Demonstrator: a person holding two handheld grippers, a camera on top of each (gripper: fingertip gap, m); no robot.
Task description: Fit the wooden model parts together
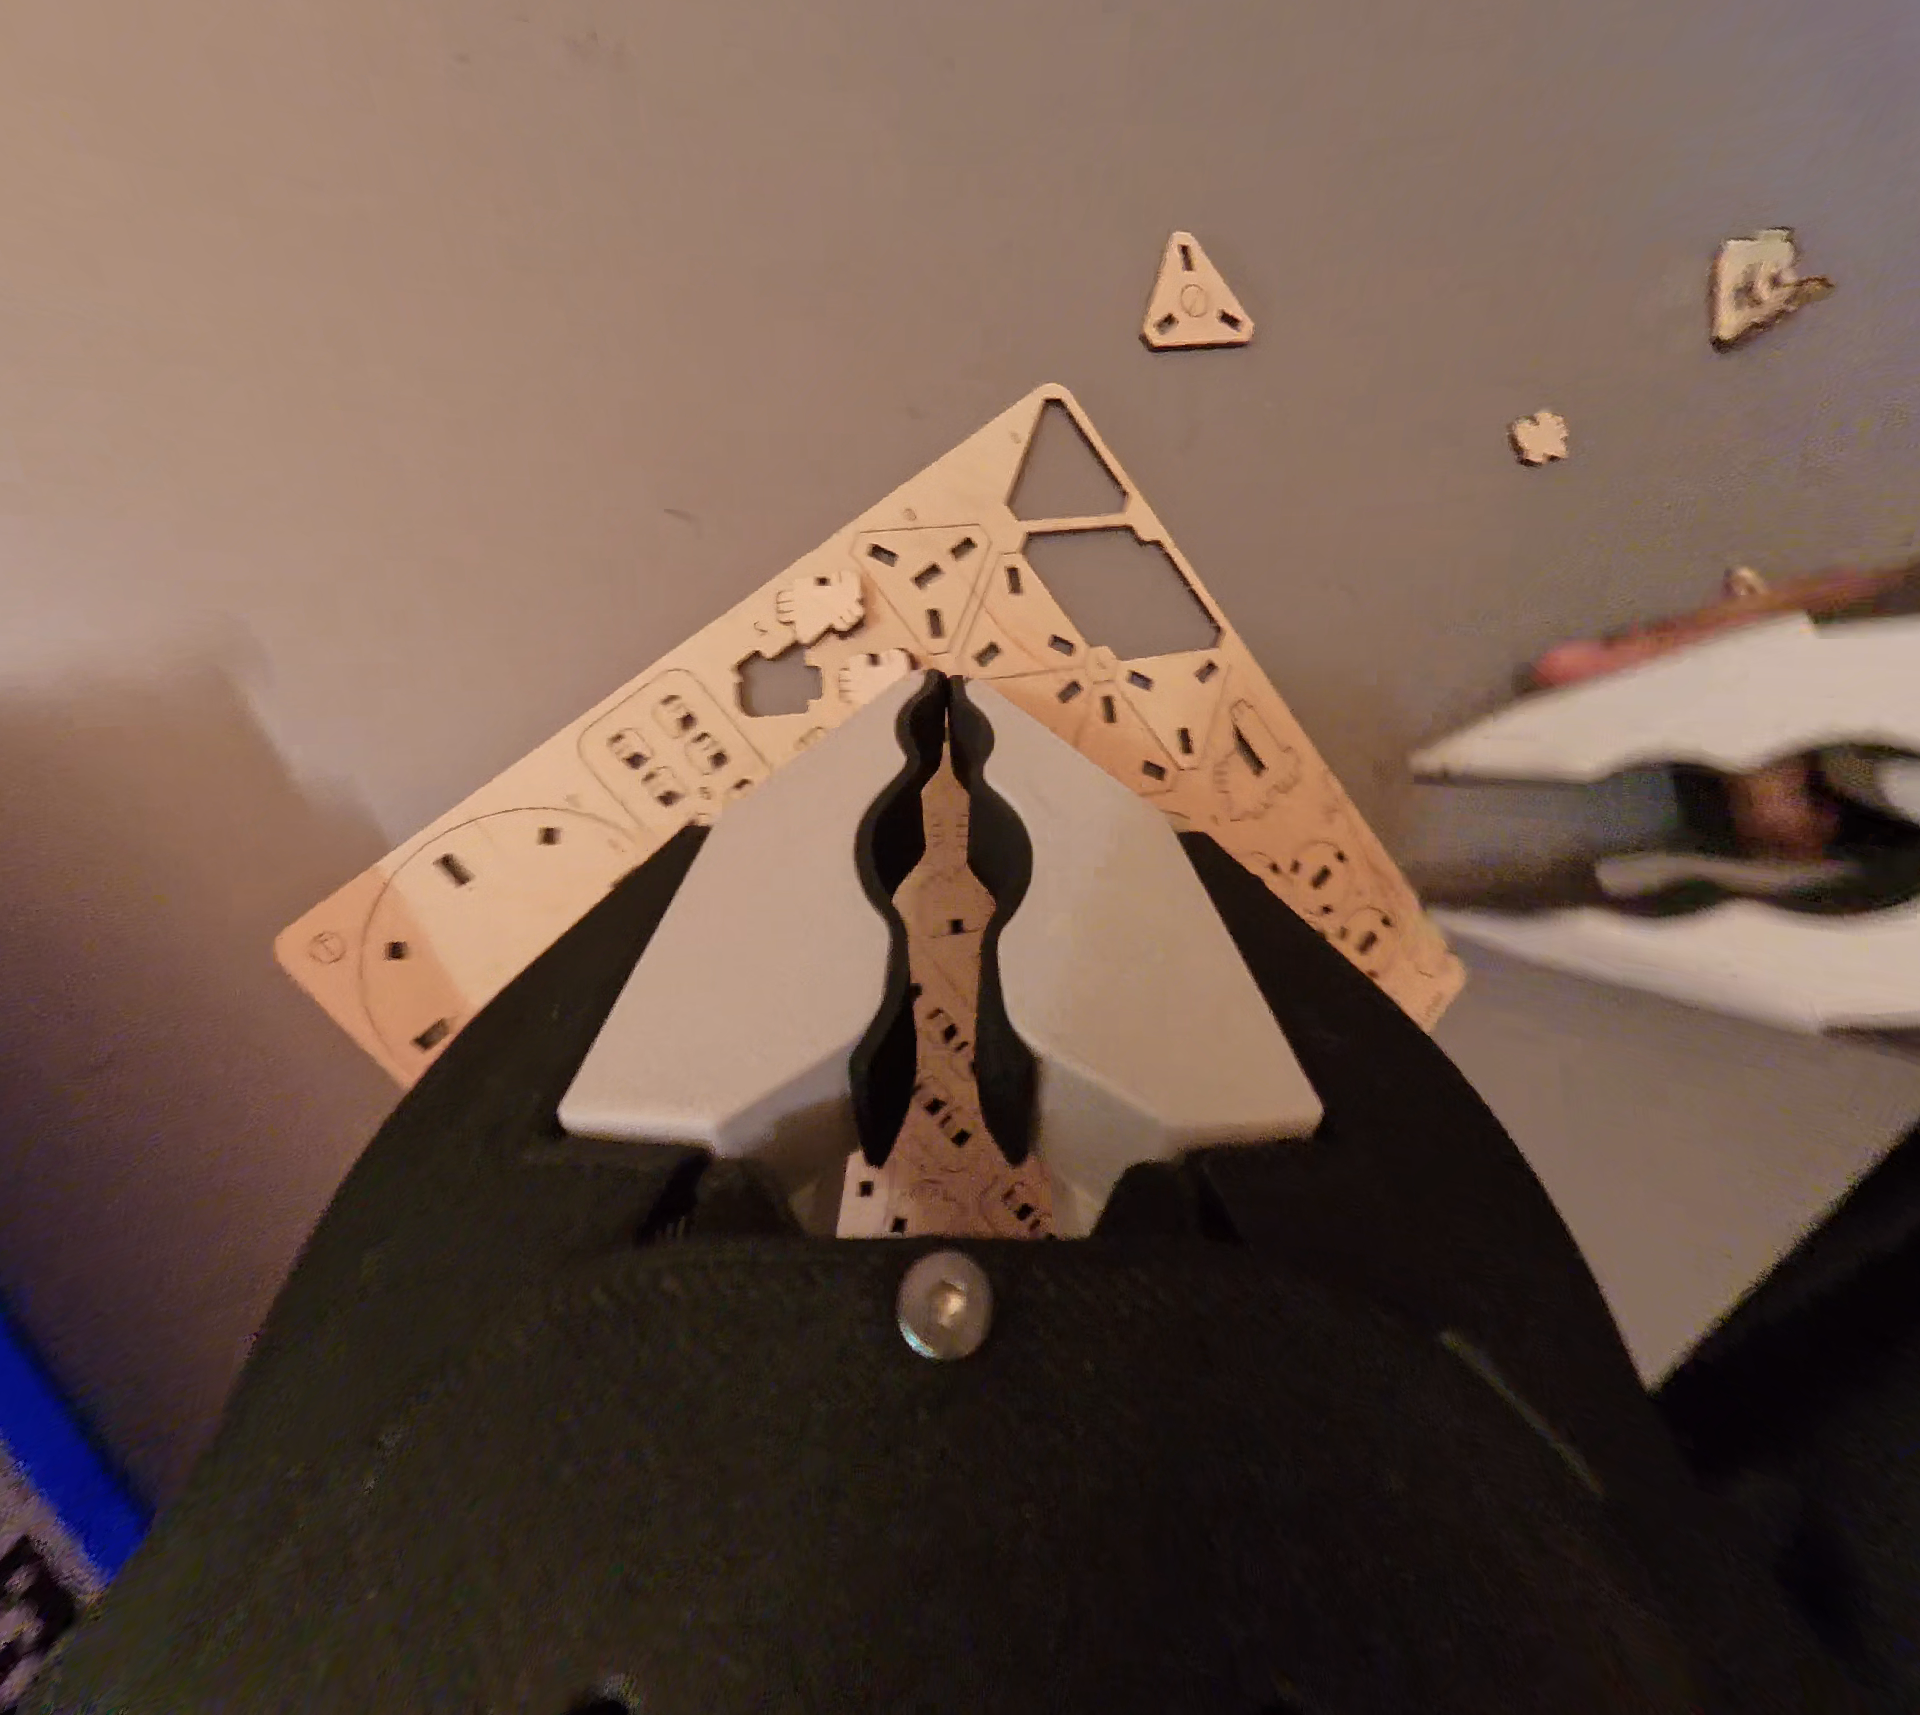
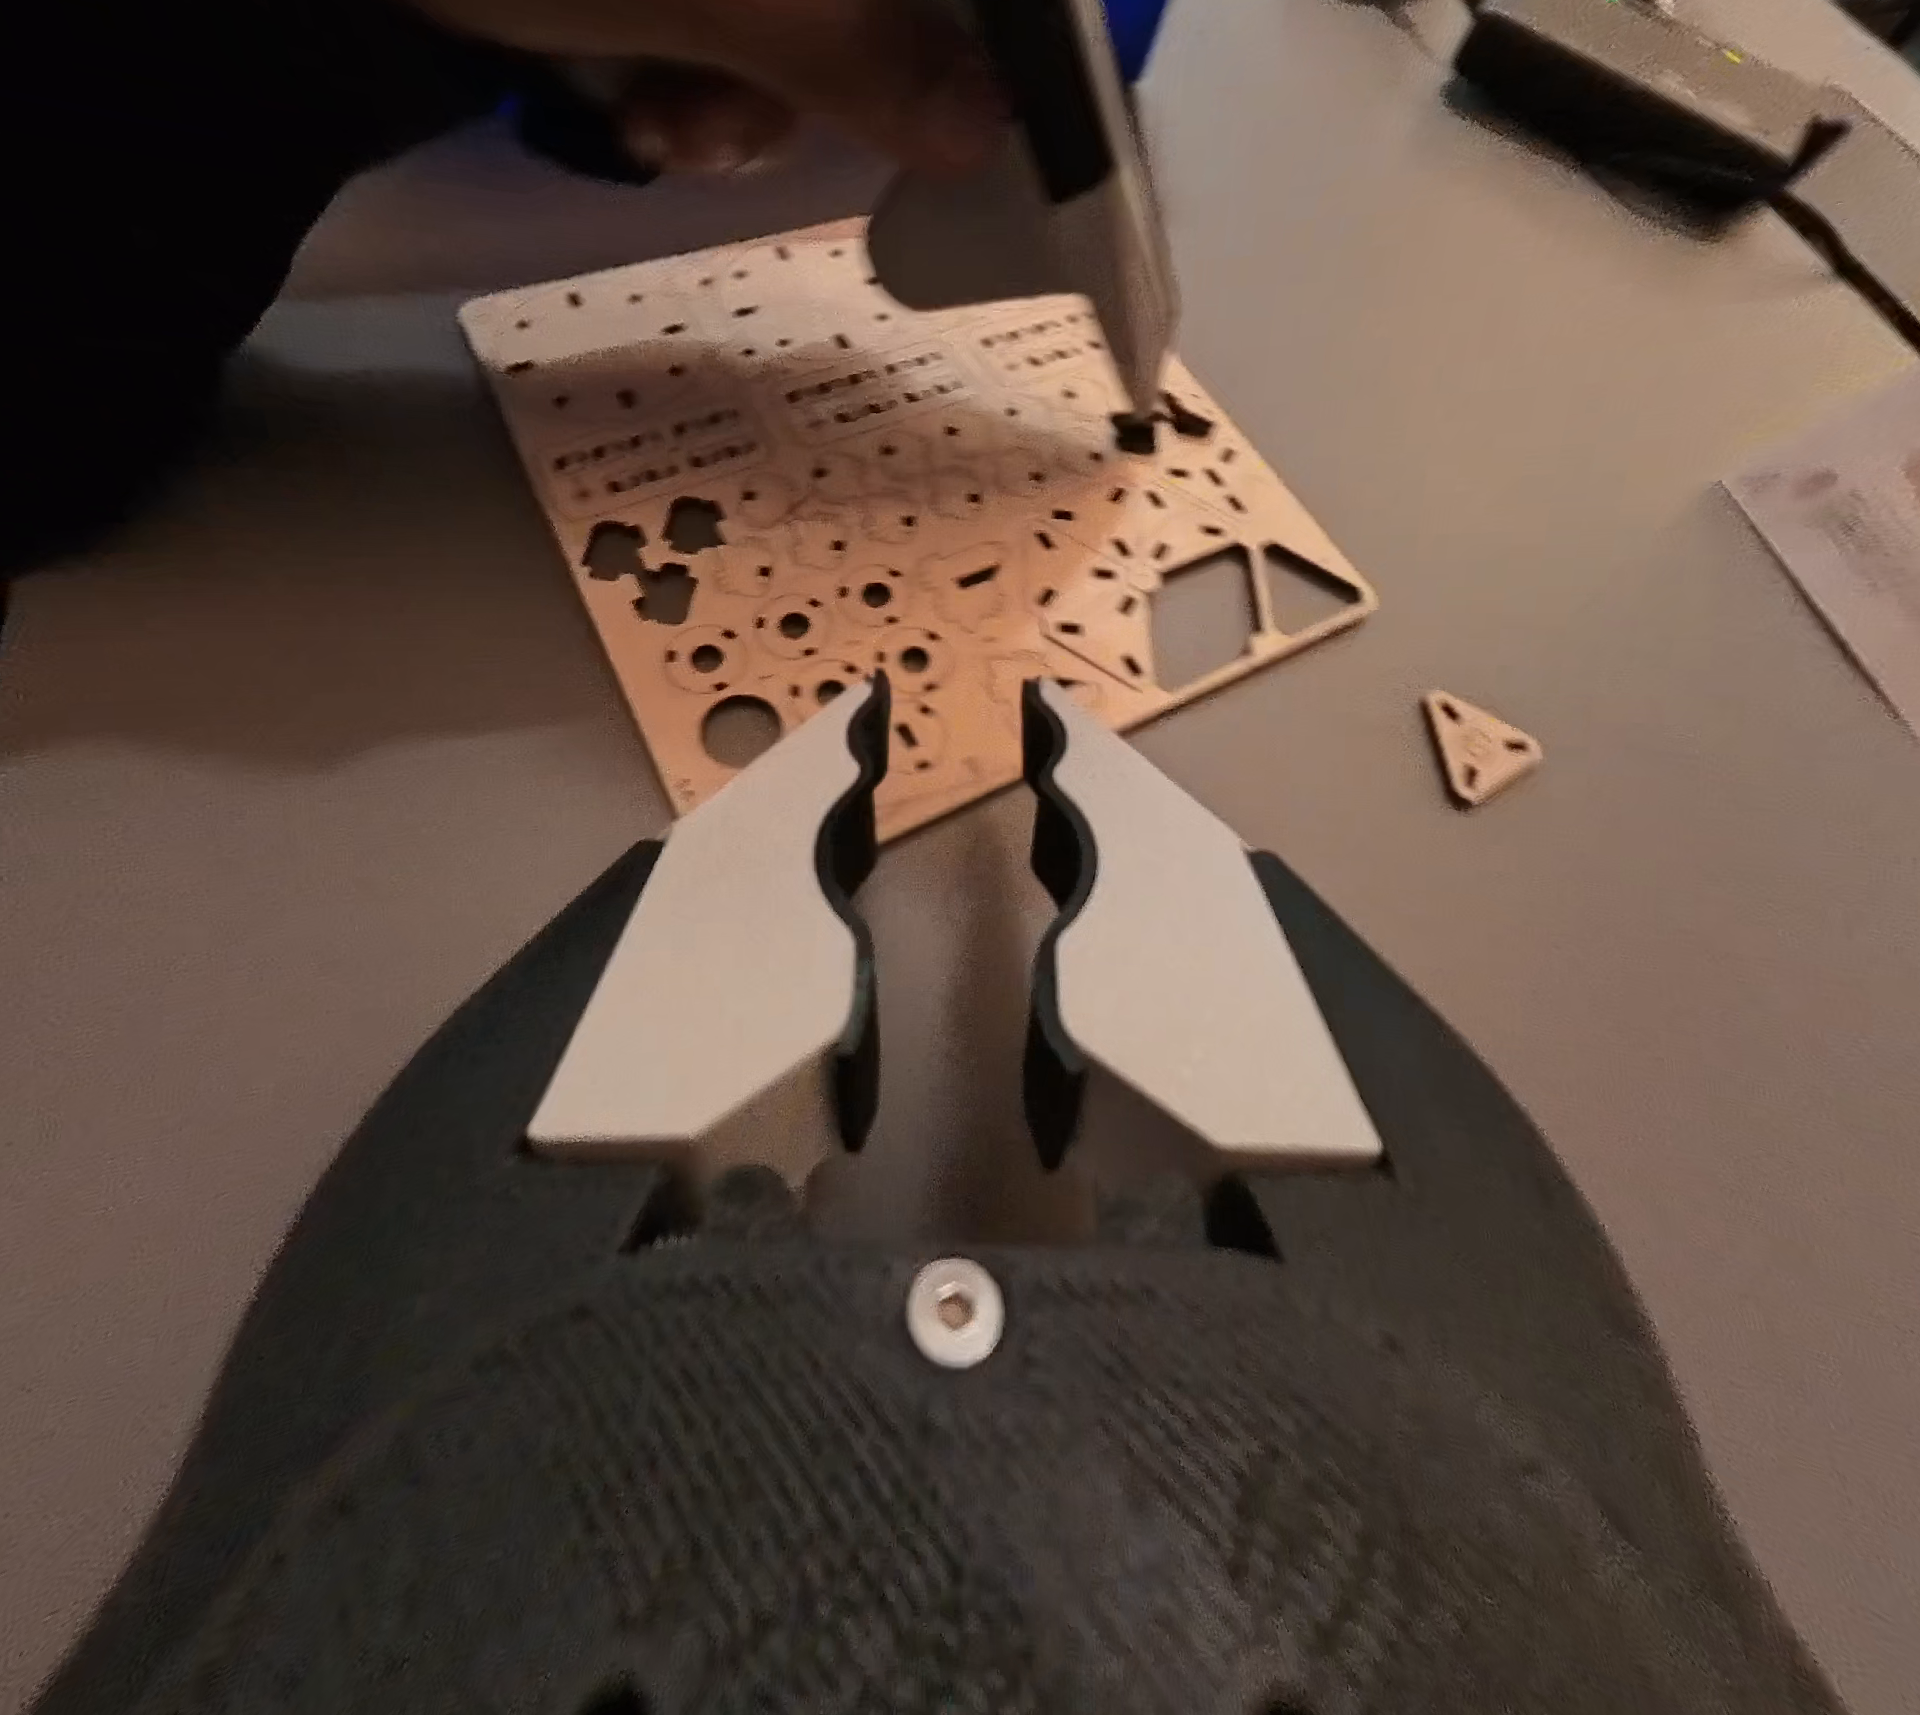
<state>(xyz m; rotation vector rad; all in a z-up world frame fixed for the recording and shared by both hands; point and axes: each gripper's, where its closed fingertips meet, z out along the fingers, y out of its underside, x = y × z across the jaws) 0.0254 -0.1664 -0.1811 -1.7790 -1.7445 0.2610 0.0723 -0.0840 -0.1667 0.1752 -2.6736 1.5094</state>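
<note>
We see a thin laser-cut wooden sheet [image 2: 914, 512] lying flat on the grey surface [image 2: 1455, 439]. We judge it light, stiff and brittle at its narrow bridges, best taken by a solid edge. The left gripper [image 1: 948, 678], jaws pressed together, tips down onto the sheet's interior. The right gripper [image 2: 954, 694], jaws spread and empty, hovers at the near edge. A loose triangle [image 2: 1481, 749] lies beside the sheet, and open surface surrounds it.

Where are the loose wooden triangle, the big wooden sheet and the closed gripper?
wooden triangle [image 1: 1197, 296], left wrist view, its centre.
wooden sheet [image 2: 935, 512], right wrist view, its middle.
left gripper [image 1: 948, 683], left wrist view, its shut fingertips.
</note>
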